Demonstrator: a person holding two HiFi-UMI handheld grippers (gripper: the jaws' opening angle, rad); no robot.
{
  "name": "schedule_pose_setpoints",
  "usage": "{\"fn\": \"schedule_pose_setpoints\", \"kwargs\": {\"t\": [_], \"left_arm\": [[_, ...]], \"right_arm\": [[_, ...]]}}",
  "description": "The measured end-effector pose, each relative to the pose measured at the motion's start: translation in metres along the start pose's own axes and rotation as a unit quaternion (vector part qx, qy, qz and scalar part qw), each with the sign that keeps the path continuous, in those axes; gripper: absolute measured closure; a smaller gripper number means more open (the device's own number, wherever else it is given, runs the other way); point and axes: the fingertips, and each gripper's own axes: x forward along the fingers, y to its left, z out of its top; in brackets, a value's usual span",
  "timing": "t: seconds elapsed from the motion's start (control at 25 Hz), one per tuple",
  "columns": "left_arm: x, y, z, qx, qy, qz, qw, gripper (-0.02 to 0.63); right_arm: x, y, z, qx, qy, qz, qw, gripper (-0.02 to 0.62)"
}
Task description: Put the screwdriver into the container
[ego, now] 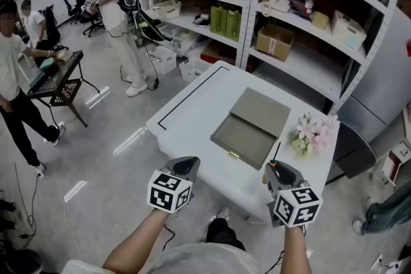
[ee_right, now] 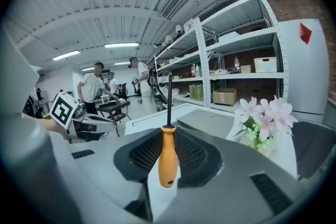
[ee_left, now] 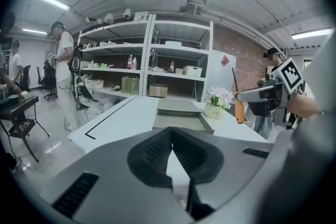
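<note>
An open grey container [ego: 247,133] lies flat in the middle of the white table [ego: 192,113], its lid folded back. My right gripper [ego: 277,170] hovers at the table's near edge, just right of the container, shut on the screwdriver [ee_right: 167,157]. The orange handle sits between the pads and the black shaft points up. My left gripper [ego: 185,167] is level with it off the near edge, jaws shut with nothing between them [ee_left: 170,132]. The left gripper view shows the container [ee_left: 178,120] ahead and the held screwdriver [ee_left: 240,110] to the right.
A small pot of pink flowers [ego: 313,131] stands on the table right of the container. A black line [ego: 186,94] marks the table's left part. Metal shelves [ego: 282,16] rise behind. Two people [ego: 115,16] and a black stand [ego: 61,80] are on the left, a chair [ego: 356,151] on the right.
</note>
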Motion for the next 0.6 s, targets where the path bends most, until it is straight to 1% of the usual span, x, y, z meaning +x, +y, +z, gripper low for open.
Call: {"fn": "schedule_pose_setpoints", "kwargs": {"t": [0.24, 0.4, 0.6], "left_arm": [[0.042, 0.015, 0.015, 0.002, 0.014, 0.008, 0.9999, 0.600], [0.074, 0.022, 0.032, 0.004, 0.019, 0.008, 0.9998, 0.600], [0.108, 0.028, 0.042, 0.001, 0.030, 0.009, 0.9995, 0.601]], "right_arm": [[0.040, -0.027, 0.011, 0.003, 0.008, 0.021, 1.000, 0.516], [0.065, -0.045, 0.020, 0.001, 0.020, 0.035, 0.999, 0.517], [0.091, -0.064, 0.023, 0.002, 0.038, 0.055, 0.998, 0.517]]}}
